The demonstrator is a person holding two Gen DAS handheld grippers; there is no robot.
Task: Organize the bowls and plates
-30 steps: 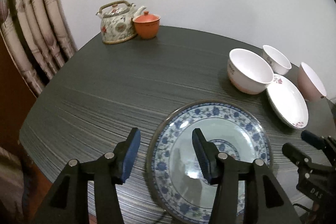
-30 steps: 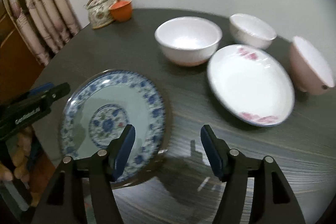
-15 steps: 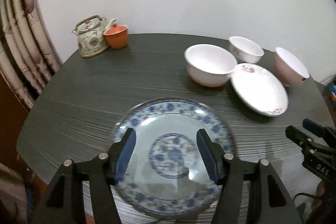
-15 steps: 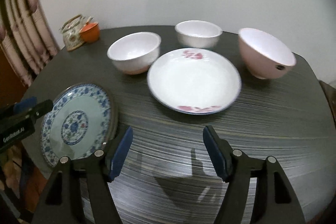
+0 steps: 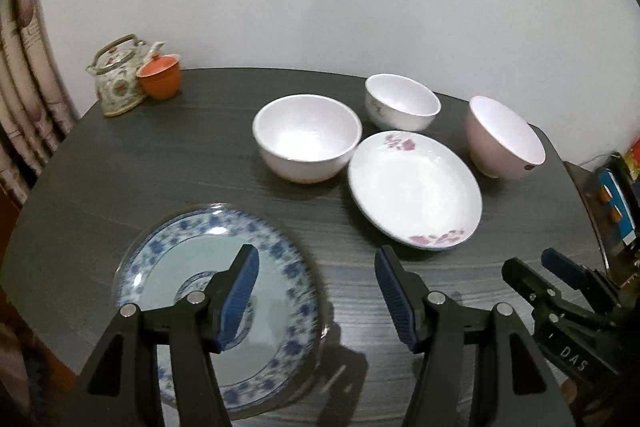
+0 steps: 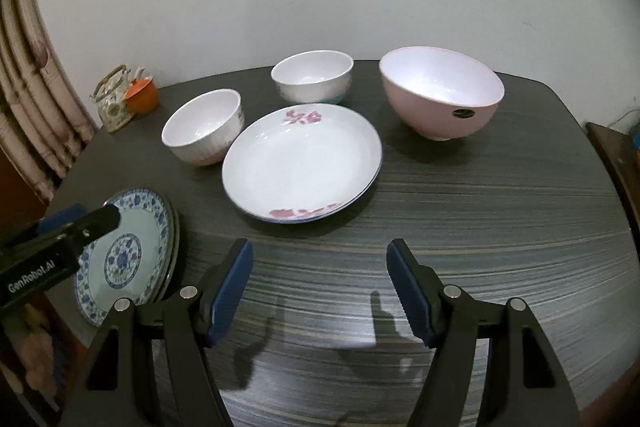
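The right gripper [image 6: 319, 285] is hovering over the dark table [image 6: 500, 227] with its jaws standing wide apart and holding nothing. The white floral plate [image 6: 302, 163] is lying flat at about 12 o'clock from it, near, and this arm is seeming the nearer one to it. The left gripper [image 5: 316, 293] is also gaping fully and gripping nothing; the blue patterned plate [image 5: 192, 247] is sitting at its 9 o'clock, partly under the left finger. Three bowls are standing beyond the floral plate.

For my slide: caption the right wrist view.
Open right gripper faces the flowered white plate, ringed by three bowls.
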